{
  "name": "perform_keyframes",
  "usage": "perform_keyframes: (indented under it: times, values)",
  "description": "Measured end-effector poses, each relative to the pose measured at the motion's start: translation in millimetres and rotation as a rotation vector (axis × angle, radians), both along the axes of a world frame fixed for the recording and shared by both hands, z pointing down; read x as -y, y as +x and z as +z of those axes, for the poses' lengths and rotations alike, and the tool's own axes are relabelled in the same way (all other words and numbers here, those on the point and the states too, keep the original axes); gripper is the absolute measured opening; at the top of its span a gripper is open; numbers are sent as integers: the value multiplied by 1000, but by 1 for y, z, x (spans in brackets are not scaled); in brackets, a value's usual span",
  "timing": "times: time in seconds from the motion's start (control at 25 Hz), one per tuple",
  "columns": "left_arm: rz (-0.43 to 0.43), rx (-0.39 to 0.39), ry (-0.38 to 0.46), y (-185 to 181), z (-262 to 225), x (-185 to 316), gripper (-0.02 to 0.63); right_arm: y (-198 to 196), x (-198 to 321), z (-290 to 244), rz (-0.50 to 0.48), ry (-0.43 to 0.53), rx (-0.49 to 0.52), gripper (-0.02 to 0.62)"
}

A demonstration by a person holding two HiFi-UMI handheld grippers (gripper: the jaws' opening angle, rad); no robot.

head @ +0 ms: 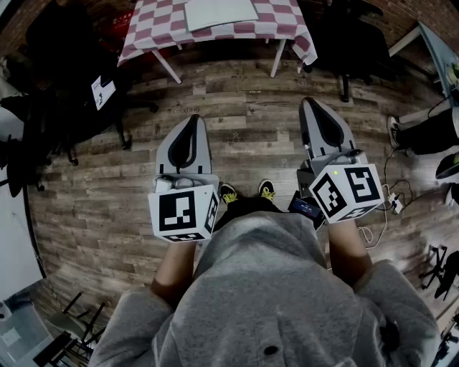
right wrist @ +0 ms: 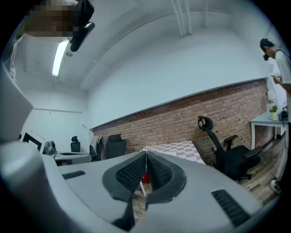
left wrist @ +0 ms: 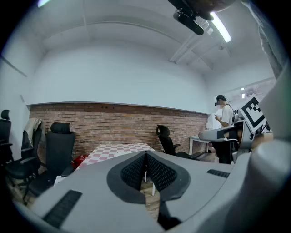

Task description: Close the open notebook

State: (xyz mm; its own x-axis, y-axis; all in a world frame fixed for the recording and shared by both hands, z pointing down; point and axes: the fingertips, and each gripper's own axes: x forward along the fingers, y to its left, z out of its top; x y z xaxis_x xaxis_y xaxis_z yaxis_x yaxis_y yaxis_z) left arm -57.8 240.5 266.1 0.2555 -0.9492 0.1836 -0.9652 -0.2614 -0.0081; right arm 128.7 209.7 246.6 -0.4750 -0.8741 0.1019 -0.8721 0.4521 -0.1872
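Wood-plank flooring fills the head view, and the bench (head: 154, 32) under its checked cloth sits at the top. The pale notebook (head: 219, 13) lies about midway between the bench's left and right edges, a little back from the near edge. The left gripper (head: 193, 118) and right gripper (head: 310, 102) are held level, well short of the bench, both pointing toward it.

Along the left gripper (left wrist: 145, 157), the jaws are pressed together with nothing between them; the bench (left wrist: 113, 149) shows just beyond their tips, before a brick wall.

The right gripper (right wrist: 146, 158) is likewise closed and empty, the bench (right wrist: 179, 148) ahead.

I judge the risks to lie in the approach. Closed jaws pushed low could snag the cloth and drag it, or shove the notebook toward an edge rather than folding its cover.
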Motion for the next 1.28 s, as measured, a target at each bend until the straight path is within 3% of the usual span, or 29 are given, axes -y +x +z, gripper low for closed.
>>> perform_keyframes:
  times: [0.64,1.28]
  values:
    - [9,8,-28,-22,7,-6,9,-29,-18,-3,10,34,-58,26]
    - [43,9,-43,-61,15,4,9,-67,-13,0,41,21,-41,26]
